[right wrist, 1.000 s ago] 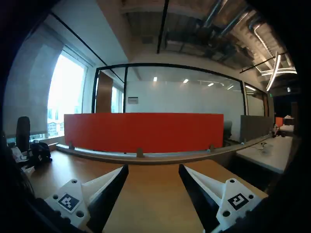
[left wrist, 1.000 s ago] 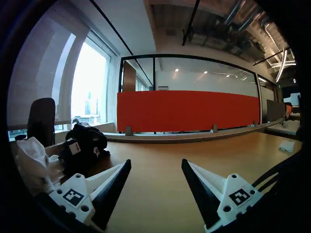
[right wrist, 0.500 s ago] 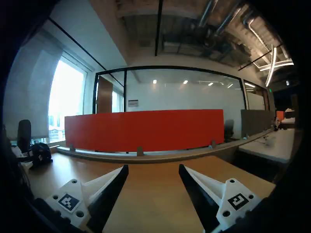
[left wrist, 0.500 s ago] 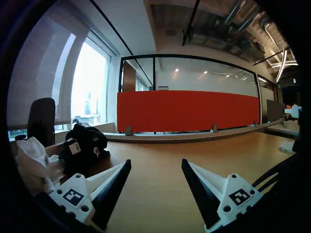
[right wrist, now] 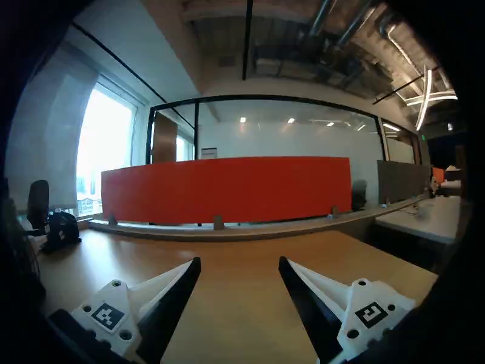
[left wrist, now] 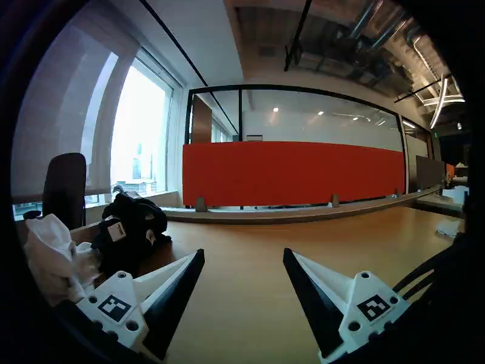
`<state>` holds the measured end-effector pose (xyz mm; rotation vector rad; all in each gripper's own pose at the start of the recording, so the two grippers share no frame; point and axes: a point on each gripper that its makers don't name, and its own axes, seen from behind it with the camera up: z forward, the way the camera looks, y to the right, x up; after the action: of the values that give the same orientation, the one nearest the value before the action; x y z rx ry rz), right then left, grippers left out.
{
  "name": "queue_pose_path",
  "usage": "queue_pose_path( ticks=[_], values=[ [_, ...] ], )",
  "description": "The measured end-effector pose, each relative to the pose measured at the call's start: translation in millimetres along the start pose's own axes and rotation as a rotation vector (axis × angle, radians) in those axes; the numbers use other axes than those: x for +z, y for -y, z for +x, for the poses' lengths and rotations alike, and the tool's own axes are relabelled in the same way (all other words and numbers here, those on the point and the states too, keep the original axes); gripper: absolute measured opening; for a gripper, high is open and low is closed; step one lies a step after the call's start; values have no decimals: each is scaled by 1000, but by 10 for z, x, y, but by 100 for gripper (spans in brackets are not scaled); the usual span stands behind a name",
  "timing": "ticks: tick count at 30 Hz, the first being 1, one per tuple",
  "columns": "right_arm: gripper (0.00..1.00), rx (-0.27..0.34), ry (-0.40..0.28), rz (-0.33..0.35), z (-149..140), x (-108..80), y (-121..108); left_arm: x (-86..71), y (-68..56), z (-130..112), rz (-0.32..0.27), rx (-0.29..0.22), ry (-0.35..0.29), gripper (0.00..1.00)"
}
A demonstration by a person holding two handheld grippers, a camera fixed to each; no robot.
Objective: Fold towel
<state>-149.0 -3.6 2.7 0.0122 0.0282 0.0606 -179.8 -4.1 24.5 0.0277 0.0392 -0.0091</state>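
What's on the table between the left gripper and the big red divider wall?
Nothing. In the left gripper view, bare wooden tabletop runs from the left gripper to the red divider panel.

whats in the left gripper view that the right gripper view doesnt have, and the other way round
Left gripper view: a crumpled white cloth beside the black bundle, and a small white item far right. Right gripper view: the right edge of the wooden table, a white desk beyond it. Both: that table, orange divider, black bundle, left gripper and right gripper open, empty.
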Motion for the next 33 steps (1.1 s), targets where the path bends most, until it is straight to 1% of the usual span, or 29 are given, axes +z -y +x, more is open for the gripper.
queue_pose_path(
  ticks=[12, 20, 27, 33],
  values=[
    [99, 11, 13, -6, -232, 37, -16, 3, -4, -9, 0, 0, 0, 96],
    [99, -6, 22, -5, -333, 46, 8, 4, -4, -8, 0, 0, 0, 96],
    [100, -45, 12, 2, -333, 36, 65, 1, -4, -8, 0, 0, 0, 96],
    [100, -48, 7, 2, -307, 8, 84, 1, -6, -6, 0, 0, 0, 96]
  ],
)
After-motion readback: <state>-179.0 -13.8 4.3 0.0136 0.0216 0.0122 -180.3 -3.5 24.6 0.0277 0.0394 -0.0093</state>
